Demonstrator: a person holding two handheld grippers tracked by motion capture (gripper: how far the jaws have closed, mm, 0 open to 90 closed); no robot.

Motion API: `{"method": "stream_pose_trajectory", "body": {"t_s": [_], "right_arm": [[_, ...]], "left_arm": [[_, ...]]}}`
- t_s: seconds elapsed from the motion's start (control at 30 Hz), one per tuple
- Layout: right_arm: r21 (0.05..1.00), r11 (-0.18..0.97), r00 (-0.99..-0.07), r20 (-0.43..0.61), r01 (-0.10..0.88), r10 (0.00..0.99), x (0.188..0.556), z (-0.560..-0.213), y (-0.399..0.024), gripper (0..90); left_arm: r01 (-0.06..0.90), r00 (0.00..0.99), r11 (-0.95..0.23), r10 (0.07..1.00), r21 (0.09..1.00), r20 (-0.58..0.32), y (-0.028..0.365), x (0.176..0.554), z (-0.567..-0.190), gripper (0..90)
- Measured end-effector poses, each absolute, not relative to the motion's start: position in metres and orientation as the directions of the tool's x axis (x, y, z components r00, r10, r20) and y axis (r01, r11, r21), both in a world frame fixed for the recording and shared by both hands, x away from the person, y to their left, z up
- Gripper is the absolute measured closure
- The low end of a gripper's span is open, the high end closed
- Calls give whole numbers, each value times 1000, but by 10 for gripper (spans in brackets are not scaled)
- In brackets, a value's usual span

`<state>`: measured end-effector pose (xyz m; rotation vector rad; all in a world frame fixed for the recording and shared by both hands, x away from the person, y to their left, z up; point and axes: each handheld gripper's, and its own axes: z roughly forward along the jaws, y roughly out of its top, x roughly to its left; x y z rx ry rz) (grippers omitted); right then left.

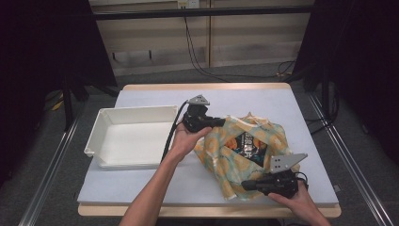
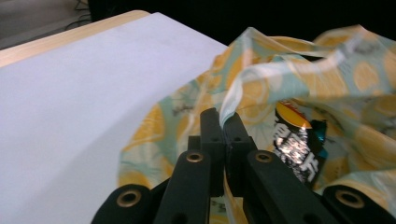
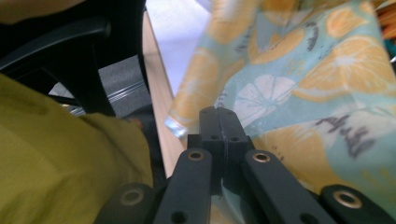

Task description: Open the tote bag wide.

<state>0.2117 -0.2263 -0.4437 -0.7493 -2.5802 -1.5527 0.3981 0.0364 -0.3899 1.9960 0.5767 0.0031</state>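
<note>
From the high view, the left gripper (image 1: 217, 122) and right gripper (image 1: 249, 185) each pinch an opposite edge of the thin lemon-print plastic bag (image 1: 221, 150), a dark snack packet (image 1: 248, 142) between them.

In the left gripper view, jaws are closed on a rim strip.

In the right gripper view, jaws seem clamped on film, which could tear or slip if pulled apart.

Behind the left gripper sits a white plastic tray (image 1: 106, 123) on the pale blue tabletop (image 1: 263, 101); cables cross the floor beyond.

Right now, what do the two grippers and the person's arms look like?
Both the left gripper and right gripper are black with two flat jaws, brass-coloured rivets and a grey three-cornered plate on top. A black cable trails from each. The forearms are bare, no sleeves visible.
</note>
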Motion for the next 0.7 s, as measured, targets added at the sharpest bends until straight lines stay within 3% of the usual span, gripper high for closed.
{"method": "stream_pose_trajectory", "body": {"t_s": [0.3, 0.5, 0.63, 0.7], "right_arm": [[791, 426, -887, 304, 439, 348, 193, -454, -236, 900], [805, 379, -860, 291, 457, 419, 189, -457, -248, 897], [811, 349, -835, 278, 468, 475, 194, -453, -254, 710], [813, 347, -834, 276, 468, 478, 194, -452, -255, 706]], "left_arm": [[441, 862, -348, 423, 827, -281, 42, 415, -397, 899], [436, 868, -353, 409, 828, -283, 43, 414, -401, 893], [432, 870, -375, 413, 820, -269, 42, 409, -405, 760], [437, 865, -366, 421, 822, -273, 44, 407, -406, 734]]}}
